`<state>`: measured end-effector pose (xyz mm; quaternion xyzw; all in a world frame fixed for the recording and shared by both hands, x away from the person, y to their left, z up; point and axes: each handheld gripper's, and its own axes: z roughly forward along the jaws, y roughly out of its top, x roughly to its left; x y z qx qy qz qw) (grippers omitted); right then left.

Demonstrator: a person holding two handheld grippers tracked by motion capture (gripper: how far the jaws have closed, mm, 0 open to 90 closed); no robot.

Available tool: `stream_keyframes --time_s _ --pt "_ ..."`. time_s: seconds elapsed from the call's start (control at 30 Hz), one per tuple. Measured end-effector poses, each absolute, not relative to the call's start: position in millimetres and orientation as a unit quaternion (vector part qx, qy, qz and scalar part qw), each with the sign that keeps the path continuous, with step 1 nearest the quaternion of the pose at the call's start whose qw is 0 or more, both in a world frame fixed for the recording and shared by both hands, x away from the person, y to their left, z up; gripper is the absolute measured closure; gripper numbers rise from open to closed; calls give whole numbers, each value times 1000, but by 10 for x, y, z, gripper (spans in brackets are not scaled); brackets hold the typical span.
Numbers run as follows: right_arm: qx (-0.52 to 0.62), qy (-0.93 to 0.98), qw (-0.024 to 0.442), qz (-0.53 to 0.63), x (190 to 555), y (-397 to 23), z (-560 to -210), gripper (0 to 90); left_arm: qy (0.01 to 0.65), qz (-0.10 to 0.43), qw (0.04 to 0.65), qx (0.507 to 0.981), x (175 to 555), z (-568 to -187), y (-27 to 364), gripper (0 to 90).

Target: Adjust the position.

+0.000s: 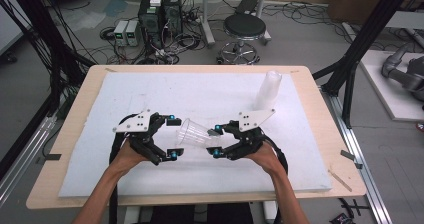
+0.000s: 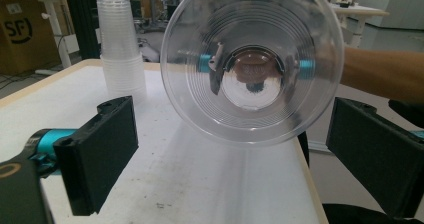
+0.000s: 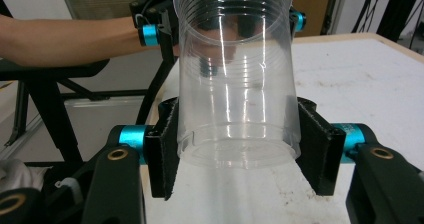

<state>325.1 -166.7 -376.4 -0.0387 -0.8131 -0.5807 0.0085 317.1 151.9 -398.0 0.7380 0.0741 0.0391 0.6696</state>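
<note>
1. Two hand-held grippers meet over the white foam board [image 1: 150, 91] in the high view; the right gripper [image 1: 216, 141] holds a clear plastic cup [image 1: 194, 133] by its base end, the cup lying on its side in the air with its wide mouth turned toward the left gripper [image 1: 173, 136]; the left gripper's jaws stand apart, one on each side of the cup's mouth and clear of it; a stack of clear cups [image 1: 267, 90] stands upright on the far right part of the board, well apart from both hands; the board rests on a wooden table [image 1: 320, 134] (a black stool [image 1: 244, 29] stands on the floor beyond it).

2. Left gripper view: the cup [image 2: 252, 64] faces the camera mouth-first, its ribbed inside and round base visible; the two black jaws rise wide apart at lower left and lower right, touching nothing; the cup stack [image 2: 120, 49] stands at upper left on the board [image 2: 200, 184]; a forearm [image 2: 382, 74] enters from the right behind the cup.

3. Right gripper view: the jaws are clamped on the cup [image 3: 235, 79] near its base, one black pad pressed on each side of the wall; the cup points away from the camera; the left gripper [image 3: 220, 26] and its forearm show beyond the cup's mouth.
</note>
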Motion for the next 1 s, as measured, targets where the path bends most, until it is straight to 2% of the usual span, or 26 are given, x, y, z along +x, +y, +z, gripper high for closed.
stream_keyframes --time_s 0.33,0.77,1.0 --pt "-29 -802 8 -596 3246 -1672 -3784 428 69 32 675 734 3171 -3975 1462 64" --pt "-18 -797 11 -604 3245 -1666 -3792 427 46 13 683 729 3208 -3885 1187 72" --pt "-17 -798 21 -603 3239 -1654 -3800 427 38 1 688 724 3215 -3879 1194 149"
